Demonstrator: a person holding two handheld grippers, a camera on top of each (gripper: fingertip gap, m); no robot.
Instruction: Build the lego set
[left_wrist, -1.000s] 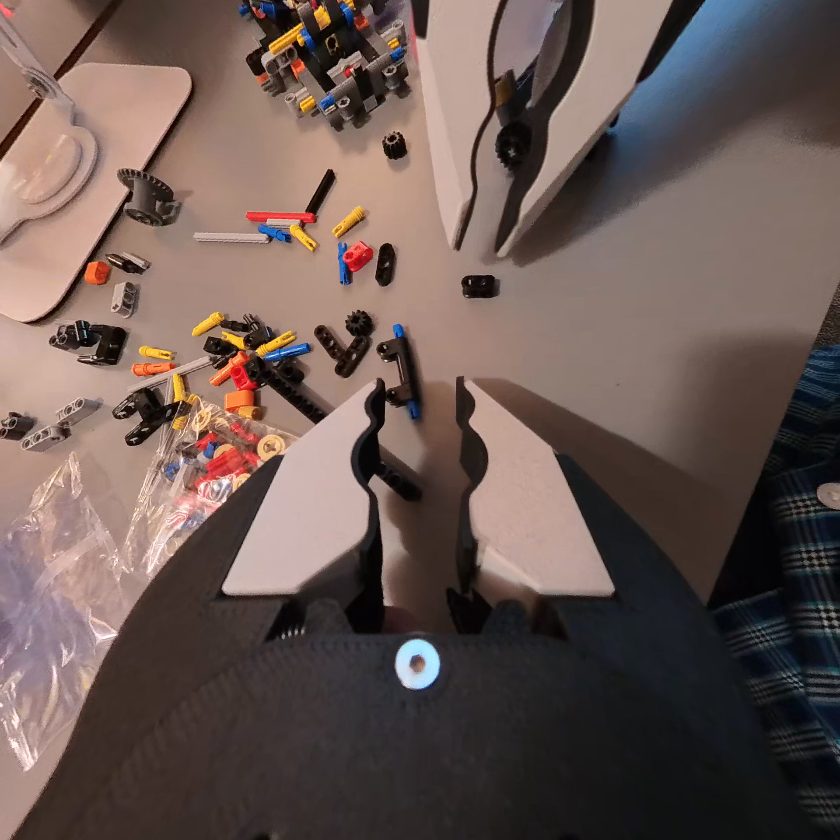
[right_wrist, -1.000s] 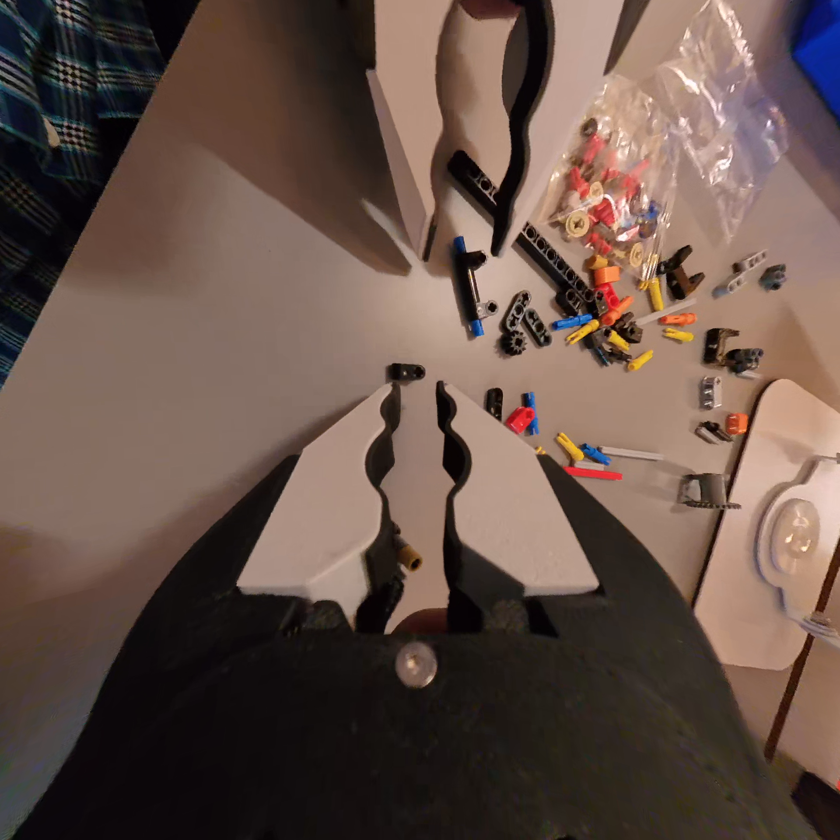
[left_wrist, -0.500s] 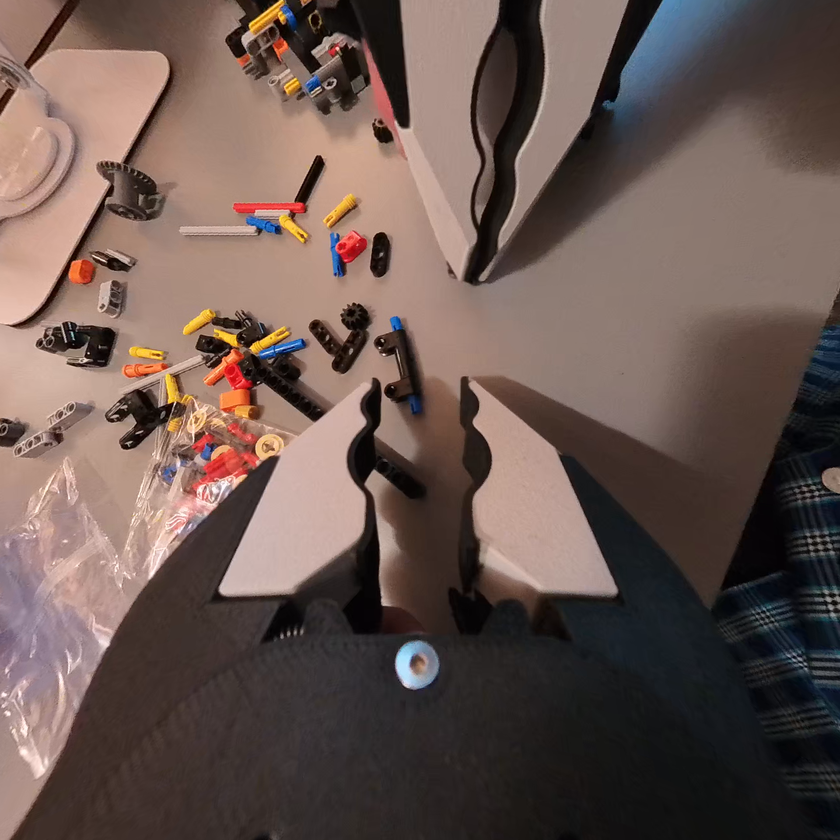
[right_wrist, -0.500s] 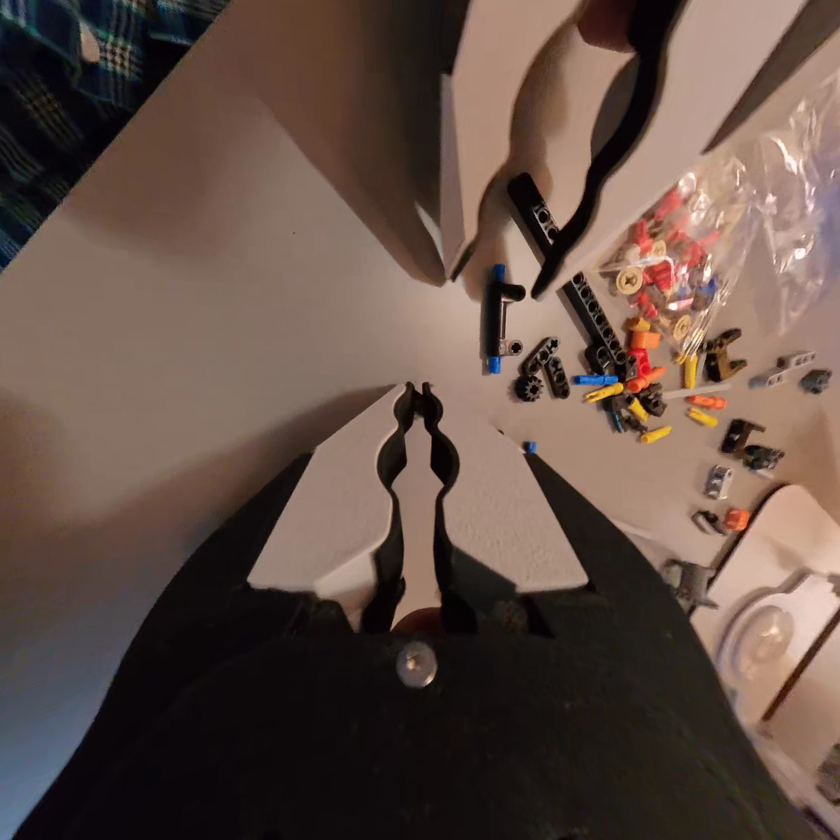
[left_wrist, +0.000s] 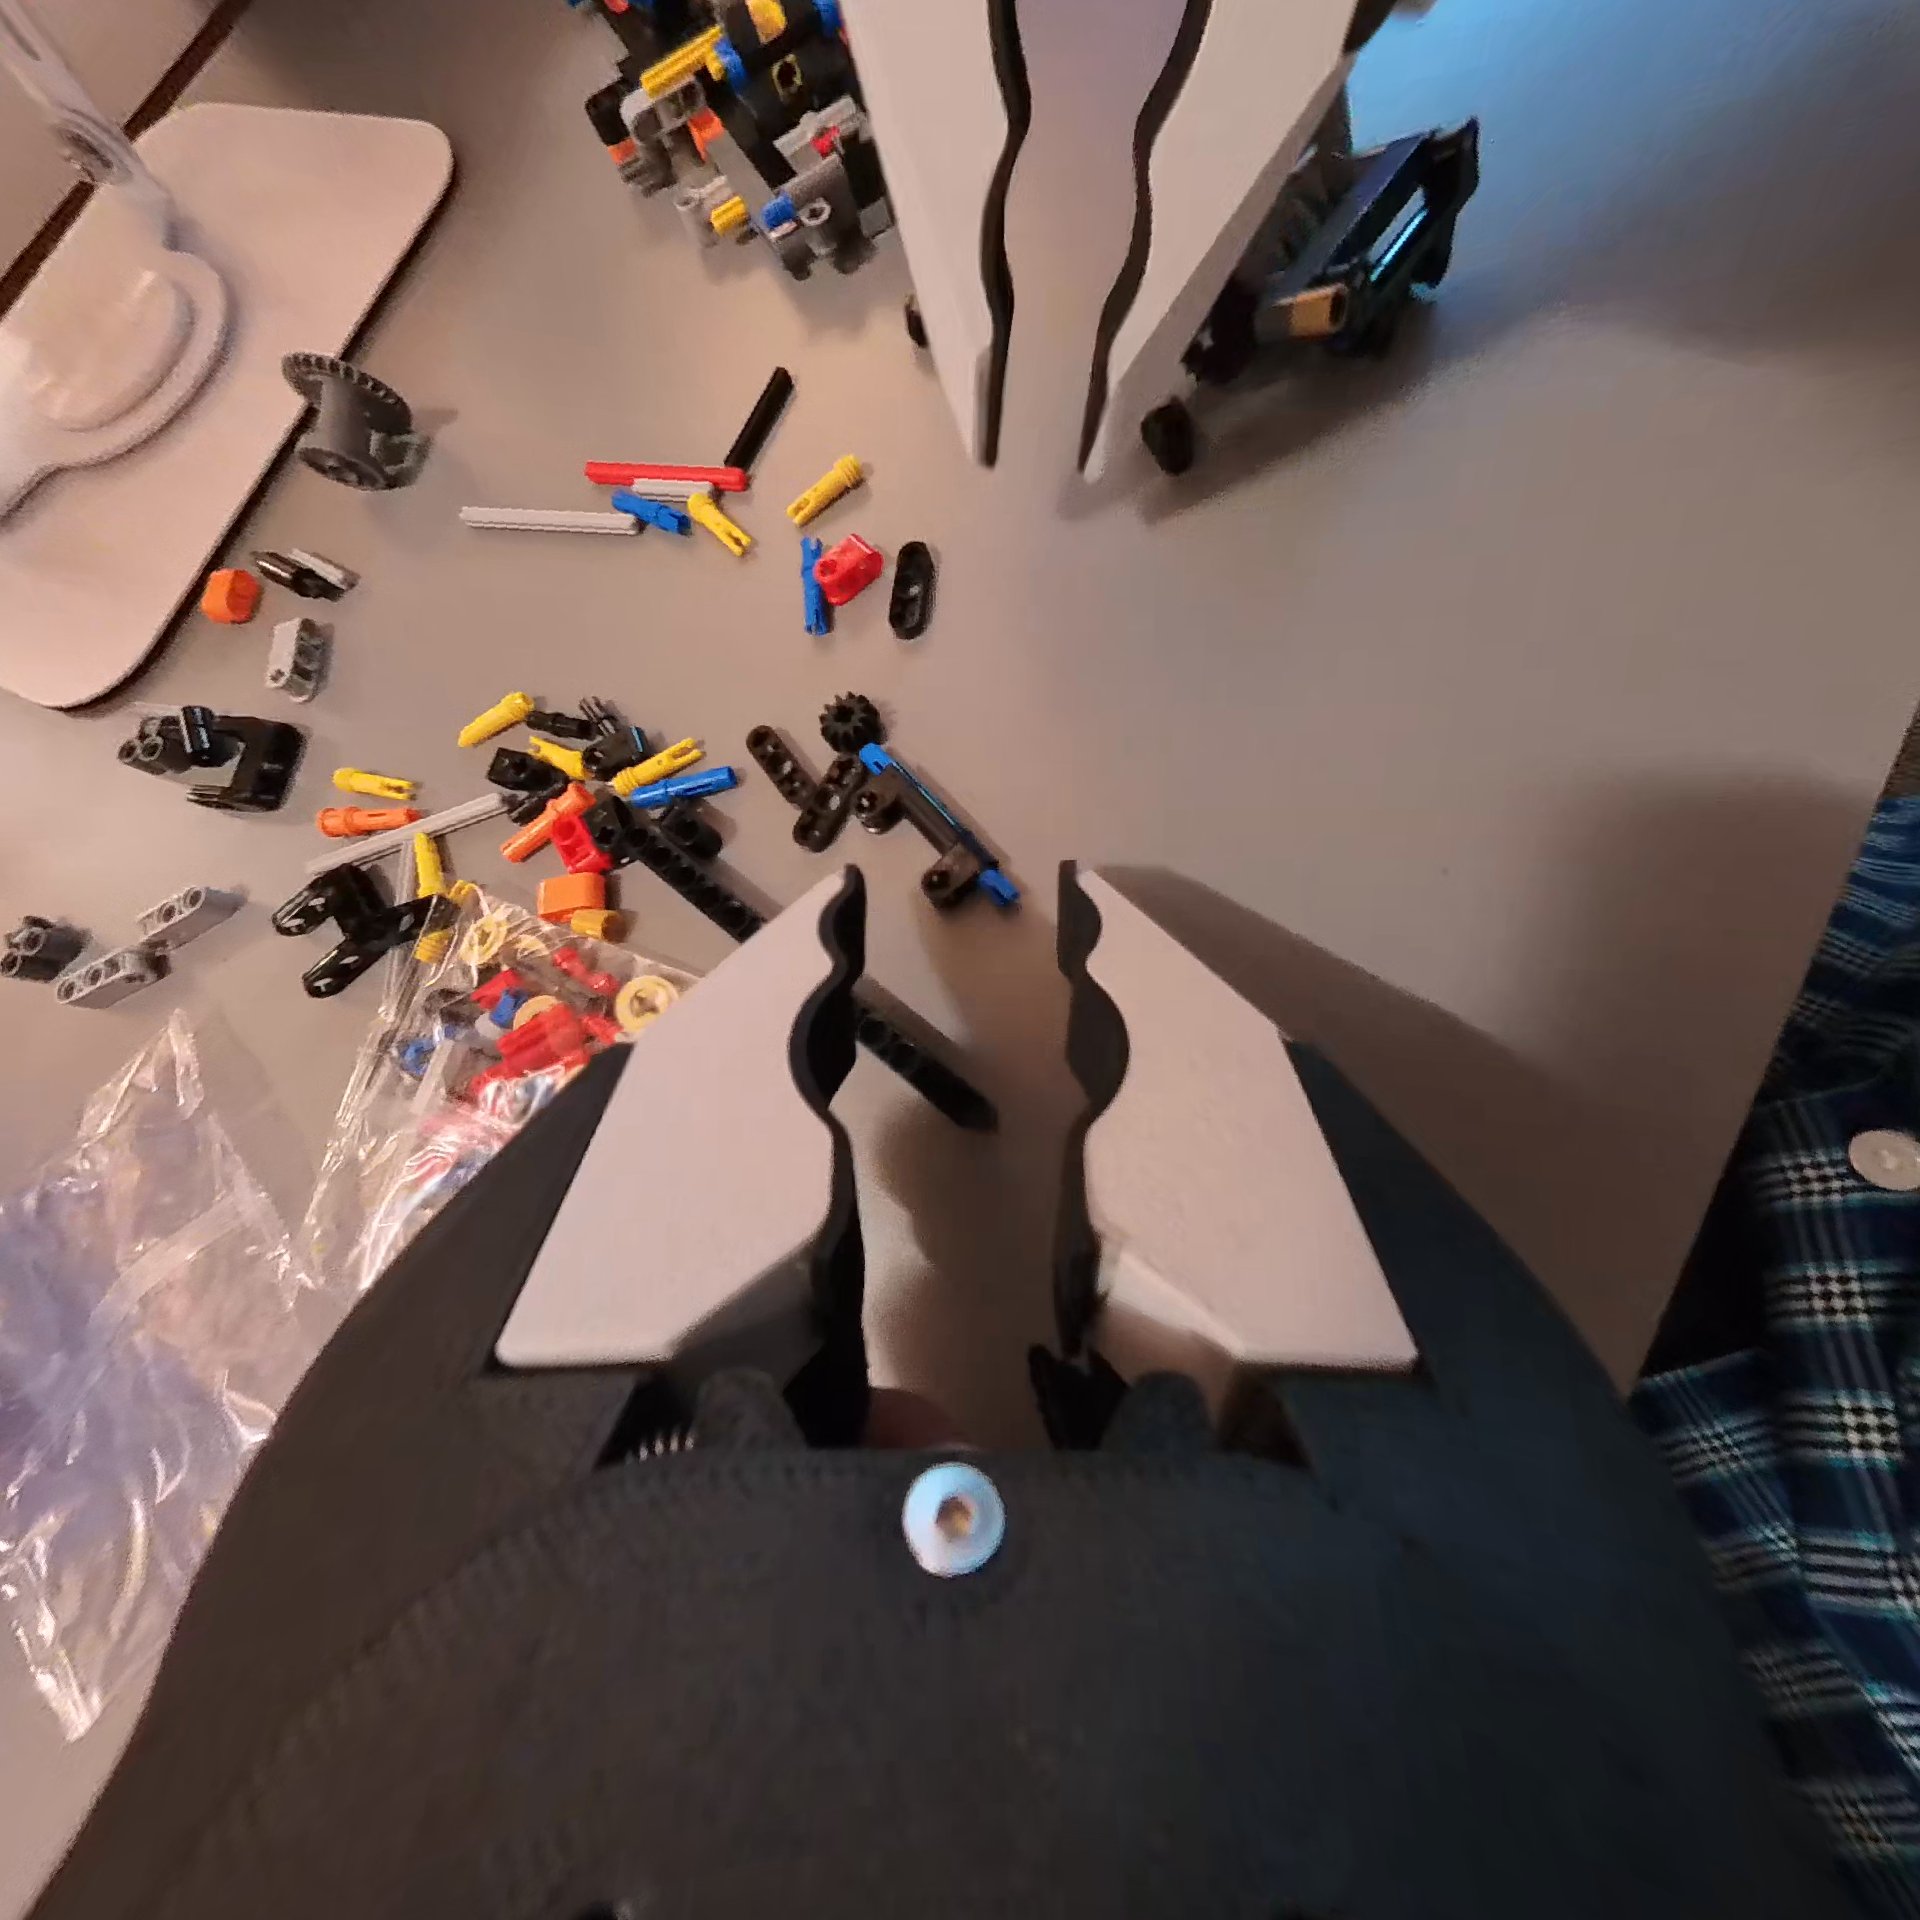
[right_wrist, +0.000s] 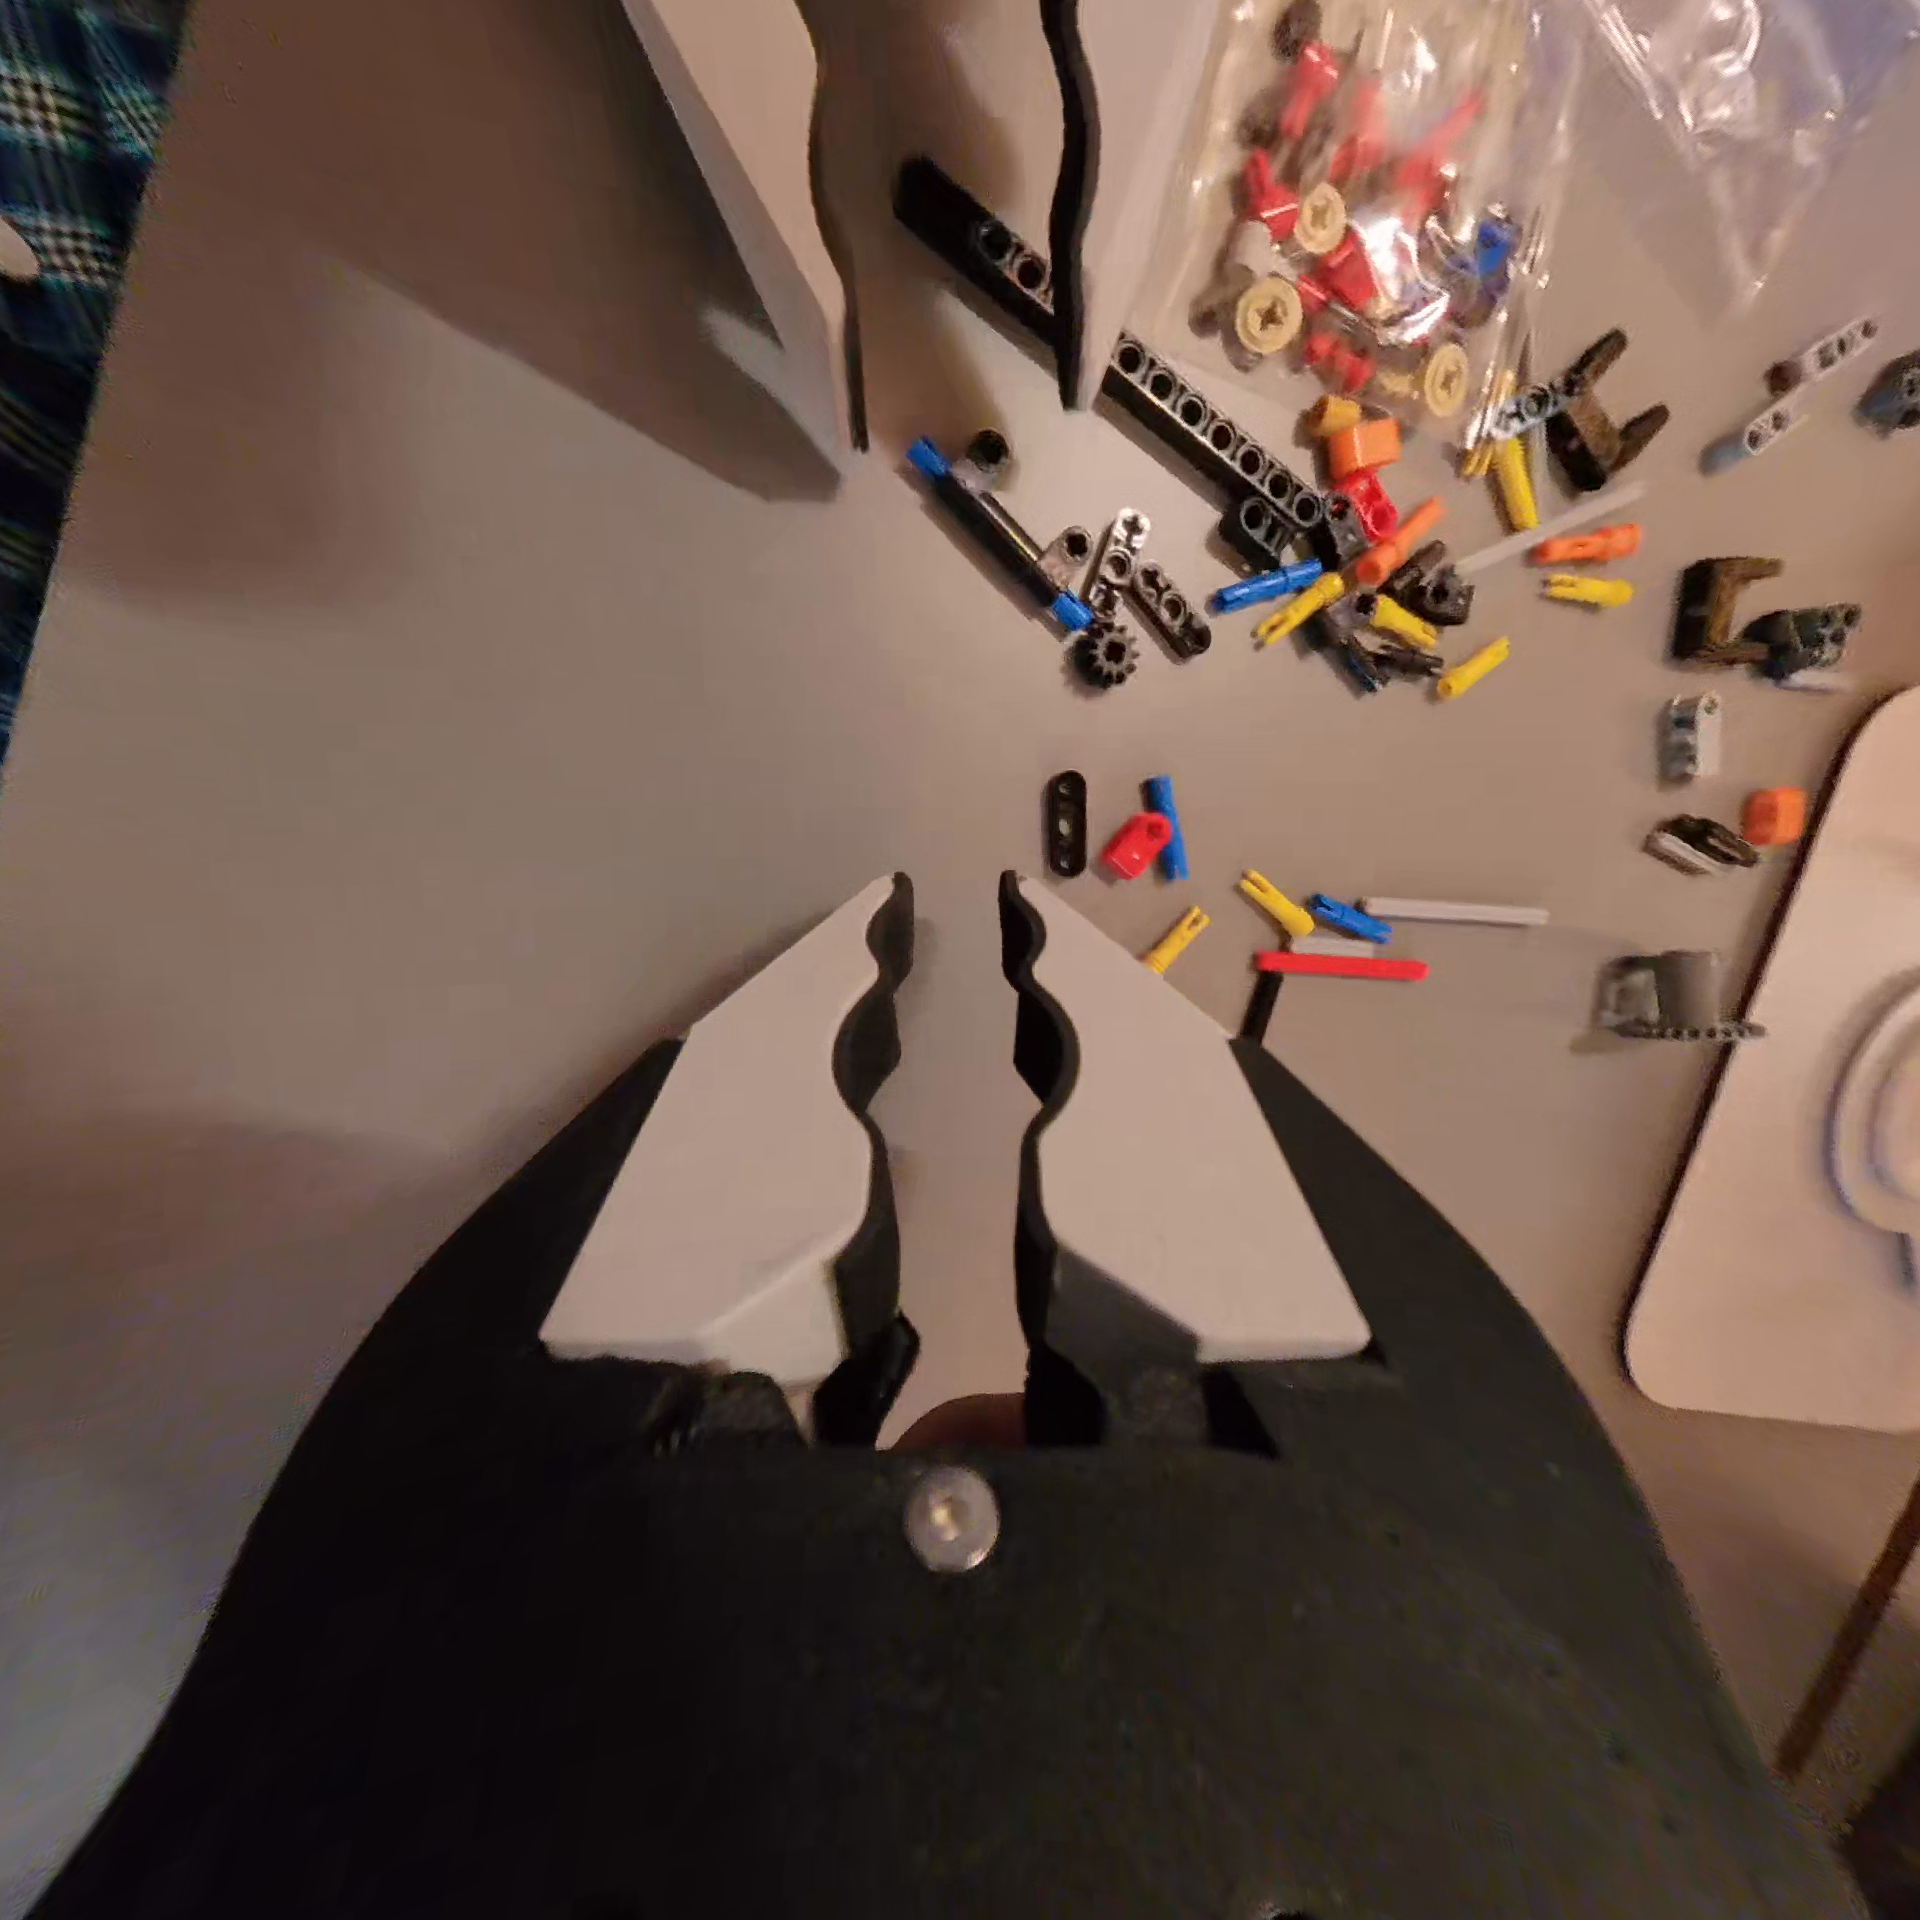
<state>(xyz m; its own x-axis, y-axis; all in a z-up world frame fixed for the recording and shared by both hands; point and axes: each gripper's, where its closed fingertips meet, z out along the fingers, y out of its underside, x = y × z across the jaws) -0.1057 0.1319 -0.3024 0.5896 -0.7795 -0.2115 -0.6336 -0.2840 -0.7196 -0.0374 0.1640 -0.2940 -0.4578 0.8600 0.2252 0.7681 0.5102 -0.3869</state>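
Loose Lego Technic parts lie across the grey table (left_wrist: 1299, 675). My left gripper (left_wrist: 958, 894) is open and empty, low over the table. A black piece on a blue axle (left_wrist: 925, 831) lies just ahead of its tips, and a long black beam (left_wrist: 904, 1060) runs under its left finger. My right gripper (right_wrist: 954, 894) is open by a narrow gap with nothing between its tips. It faces the left gripper (right_wrist: 961, 416) and shows in the left wrist view (left_wrist: 1039, 457). A small black piece (left_wrist: 1169, 436) lies beside its finger. The part-built model (left_wrist: 748, 125) stands behind it.
A clear bag of small parts (left_wrist: 540, 1018) lies left of my left gripper. A white stand base (left_wrist: 208, 312) and a grey gear wheel (left_wrist: 343, 416) are at the far left. A person's plaid shirt (left_wrist: 1818, 1247) is at the table's edge. Left tips to right tips: about 8 cm. The part-built model (left_wrist: 748, 125) is about 15 cm from my right fingertips.
My right gripper shut its tips half a second ago and has opened again. The black piece on the blue axle has turned to a slant against the two black liftarms.
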